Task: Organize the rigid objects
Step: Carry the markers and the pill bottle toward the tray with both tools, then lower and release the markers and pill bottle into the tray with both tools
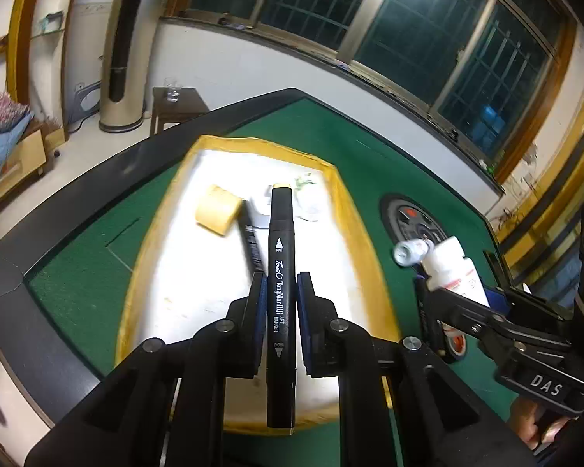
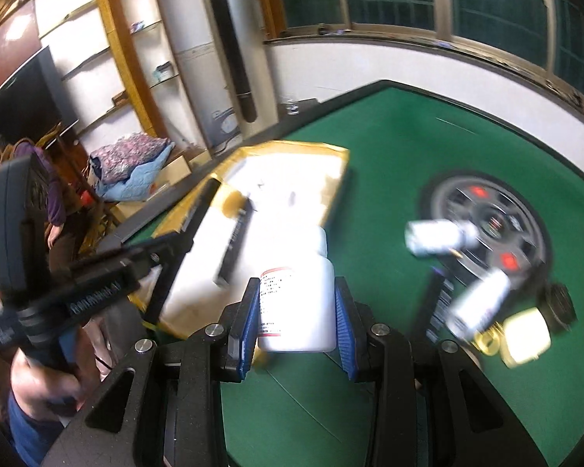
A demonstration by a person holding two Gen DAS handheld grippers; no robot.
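Between the blue pads of the left gripper (image 1: 279, 284), a black art marker (image 1: 280, 303) was held, the fingers clamped tight on its barrel and its yellow-tipped end pointed away from the camera. The marker was carried above a shallow white tray (image 1: 342, 194) with a yellow rim, which was set on a green felt table (image 1: 78, 280). Inside the tray, a yellow block (image 1: 218, 210), a second dark pen (image 1: 251, 241) and some small white items, too blurred to name, were seen. The right gripper (image 2: 298, 311) was closed on a white plastic bottle (image 2: 299, 299) with a printed label, held by its sides just beside the tray's edge. On the felt to the right, two small white bottles (image 2: 440, 237) (image 2: 479, 303) and a pale yellow square object (image 2: 525, 336) were scattered near a round dark panel (image 2: 525, 218) in the table's middle. A person in a purple top (image 2: 39, 179) was seen in the background.
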